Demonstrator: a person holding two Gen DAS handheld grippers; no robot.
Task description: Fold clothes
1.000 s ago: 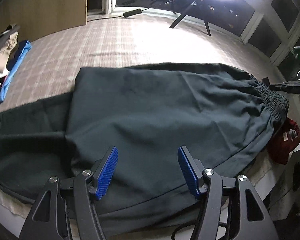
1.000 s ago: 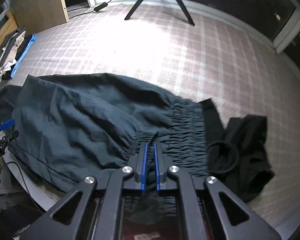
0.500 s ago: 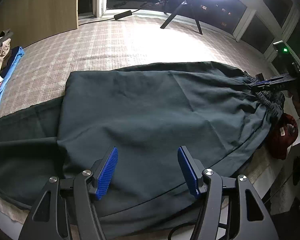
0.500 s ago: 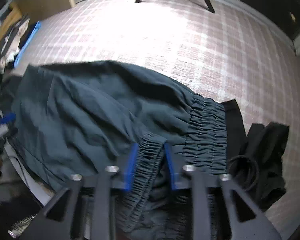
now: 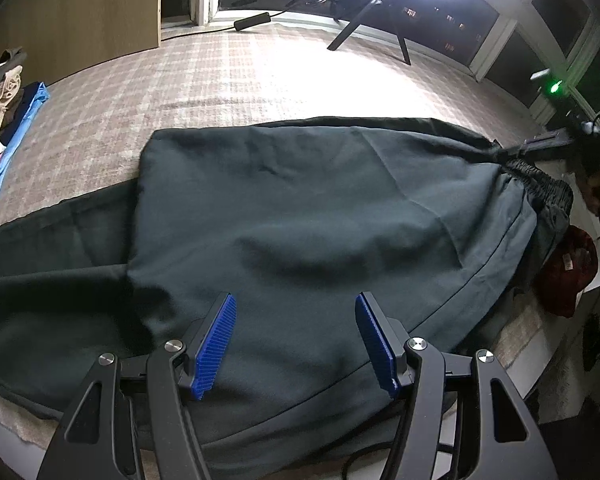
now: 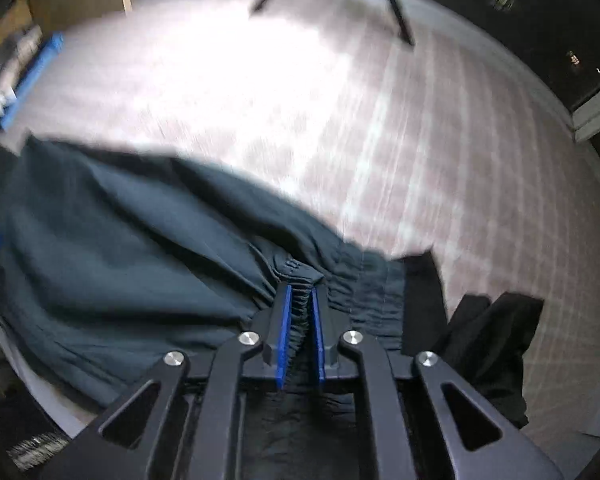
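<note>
At bed edge: right gripper (image 6: 300, 300) loosening on trousers (image 5: 320, 208) waistband (image 6: 300, 308), may slip free; left gripper (image 5: 296, 340) open, idle.

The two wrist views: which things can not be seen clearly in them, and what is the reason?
- Trousers: the left leg end is cut off by the edge of the left view.
- Waistband: motion blur in the right view; whether the right gripper pads press it is unclear.
- Red garment: partly hidden under the trousers.
- Clothes pile: cut off at the left edge.
</note>
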